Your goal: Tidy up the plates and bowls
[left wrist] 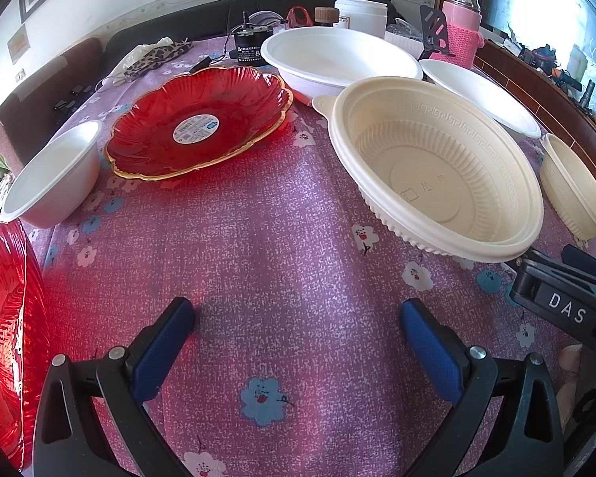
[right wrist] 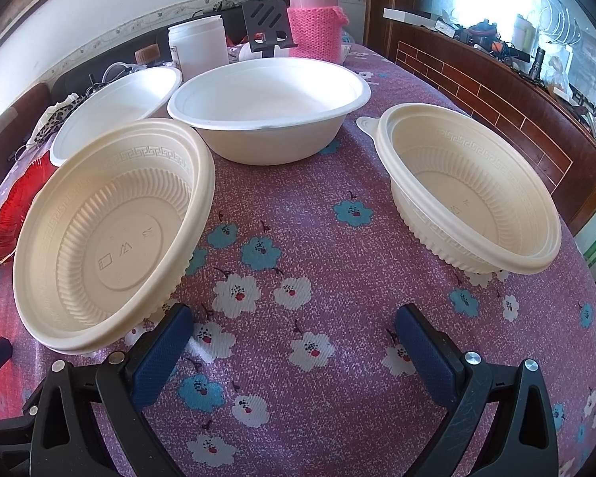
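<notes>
We are looking along two pairs of tongs held low over a worktop (left wrist: 282,214) covered in a purple flowered cloth, with dishes scattered across it and nothing stacked yet.

The left tongs (left wrist: 298,318) are spread wide and hold nothing; only bare cloth lies between their blue pads. Ahead and to their left sits a red scalloped plate (left wrist: 198,123) with a gold rim and a round sticker at its centre. A second red plate (left wrist: 8,342) shows at the far left edge, and a small white bowl (left wrist: 55,175) stands between the two.

The right tongs (right wrist: 294,322) are also released and empty. Their left pad sits just beside the rim of a cream ribbed bowl (right wrist: 111,234). A second, similar cream bowl (right wrist: 473,190) stands to the right, well apart. Two white bowls are behind: one wide and deep (right wrist: 270,111), one partly hidden to its left (right wrist: 119,103).

We judge the cream and white bowls to be thin disposable ware: very light, a little flexible, apt to slide on the cloth or buckle if squeezed. The flat outer rim looks the best hold, pinched gently with one pad inside and one outside. The red plates look like rigid, glossy, moulded plastic or glass, so slippery and possibly brittle; we would grip their raised edge.

Both tongs point forward, tilted slightly downward, close to the cloth.
</notes>
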Demonstrator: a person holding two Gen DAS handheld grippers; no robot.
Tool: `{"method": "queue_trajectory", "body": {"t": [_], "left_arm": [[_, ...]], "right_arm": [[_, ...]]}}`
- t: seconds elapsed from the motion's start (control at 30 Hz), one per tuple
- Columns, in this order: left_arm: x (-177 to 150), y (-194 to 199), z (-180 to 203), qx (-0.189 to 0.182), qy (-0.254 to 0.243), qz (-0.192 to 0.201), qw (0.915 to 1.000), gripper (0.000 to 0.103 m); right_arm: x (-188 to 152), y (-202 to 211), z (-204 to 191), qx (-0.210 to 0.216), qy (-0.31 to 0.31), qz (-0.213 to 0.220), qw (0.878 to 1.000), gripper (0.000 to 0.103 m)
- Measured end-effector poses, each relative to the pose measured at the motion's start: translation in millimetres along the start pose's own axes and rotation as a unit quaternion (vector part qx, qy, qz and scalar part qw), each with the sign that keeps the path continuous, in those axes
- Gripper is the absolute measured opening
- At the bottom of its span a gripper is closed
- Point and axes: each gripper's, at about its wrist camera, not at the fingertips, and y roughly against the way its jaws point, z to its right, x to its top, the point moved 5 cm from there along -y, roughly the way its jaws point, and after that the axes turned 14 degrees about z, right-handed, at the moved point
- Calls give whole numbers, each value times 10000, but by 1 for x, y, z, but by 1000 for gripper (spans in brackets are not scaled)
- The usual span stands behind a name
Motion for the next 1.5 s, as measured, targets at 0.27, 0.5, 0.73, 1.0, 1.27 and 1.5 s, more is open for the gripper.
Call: {"method": "queue_trajectory", "body": {"t": [0.27,0.5,0.73,1.0,1.27,1.5], "left_arm": [[0,0,0,0,0,1,10000,103],[0,0,0,-2,1,3,10000,103],[0,0,0,-2,1,4,10000,103],[0,1,0,22,-1,9,10000,103],[-1,2,1,-92,-77,-30,9999,103],[-5,32,-14,-734,410,-286,9960,103]], "right_arm": [[0,0,0,1,0,-1,10000,102],[0,0,0,0,1,-2,10000,102],[0,0,0,0,2,-2,10000,102],[0,0,0,-20,14,-7,10000,102],[2,-2,0,-27,5,-214,9998,102],[-5,7,0,252,248,-363,9987,102]]}}
